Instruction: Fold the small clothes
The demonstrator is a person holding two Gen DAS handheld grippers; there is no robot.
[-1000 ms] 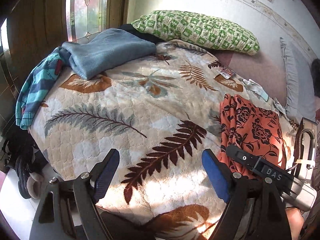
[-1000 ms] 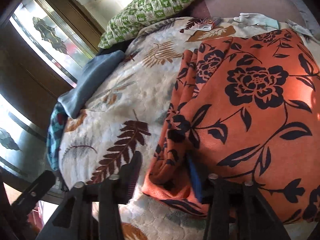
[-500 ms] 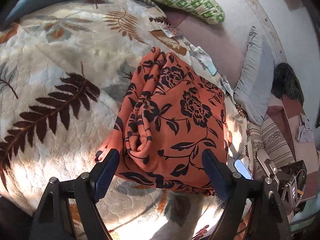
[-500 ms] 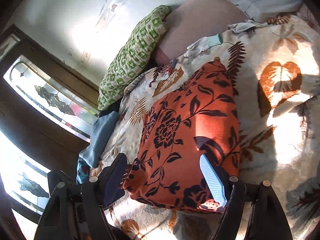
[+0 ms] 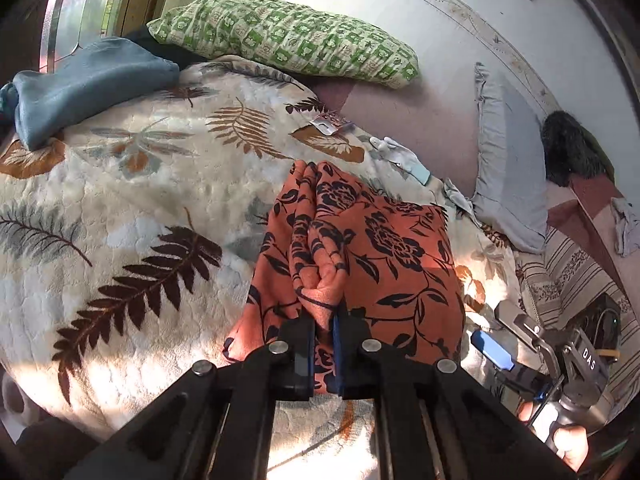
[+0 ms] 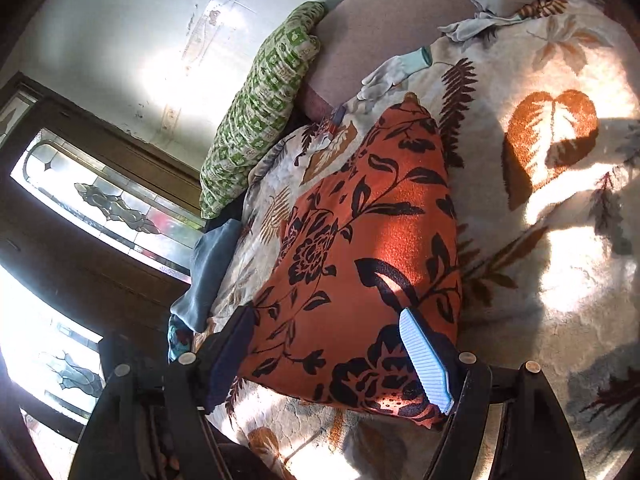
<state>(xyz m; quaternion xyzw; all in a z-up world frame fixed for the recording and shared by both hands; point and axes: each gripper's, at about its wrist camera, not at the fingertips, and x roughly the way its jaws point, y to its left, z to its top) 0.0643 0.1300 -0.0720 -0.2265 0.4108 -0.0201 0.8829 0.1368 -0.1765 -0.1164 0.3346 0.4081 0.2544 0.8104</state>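
Left hand-held gripper [image 5: 325, 334] clamped on orange floral garment [image 5: 372, 256], near edge, mid-fold. Right hand-held gripper [image 6: 332, 356] wide open, empty, straddling it. Next likely: carry the fold over.

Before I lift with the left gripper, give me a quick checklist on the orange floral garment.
1. Left gripper shut on the orange black-flowered garment: ok.
2. Grip takes the bunched near-left folds only: ok.
3. Right gripper gripping: not ok, open, jaws astride the near edge.
4. Garment lies clear of the white glove: ok.
5. All layers caught: cannot tell.
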